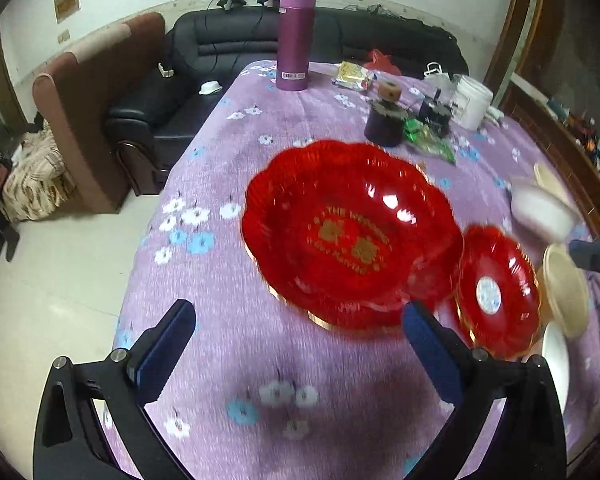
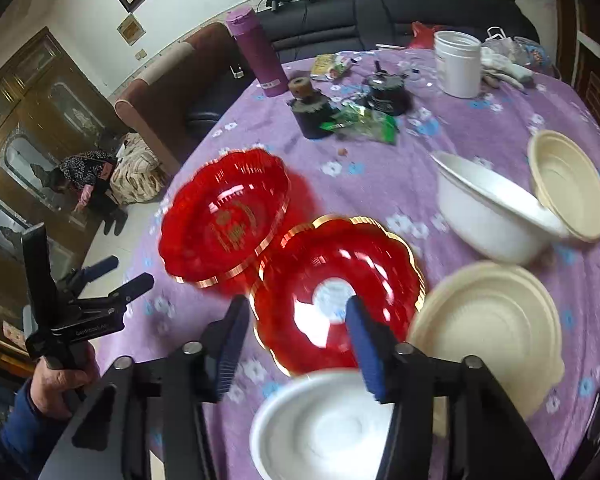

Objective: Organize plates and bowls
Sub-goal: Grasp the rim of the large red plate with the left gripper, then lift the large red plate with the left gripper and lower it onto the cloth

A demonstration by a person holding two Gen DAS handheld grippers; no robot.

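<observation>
The purple-clothed table (image 1: 228, 184) is viewed downward from close above by both wrist cameras; the large red plate (image 1: 352, 232) (image 2: 224, 216) is shared.

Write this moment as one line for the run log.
left hand-held gripper: open, empty | right hand-held gripper: open, empty | large red scalloped plastic plate, small red scalloped plastic plate: side by side on purple floral tablecloth

Bare purple tablecloth (image 1: 220, 360) along near-left table edge, open passage there. Large red plate (image 1: 352, 236) fills the middle, small red plate (image 2: 336, 296) touching beside it. Right edge crowded: white bowls (image 2: 488, 216), cream bowls (image 2: 488, 328). Far edge blocked by purple flask (image 1: 296, 36), white jar (image 2: 458, 64), dark pots (image 2: 312, 114).
</observation>
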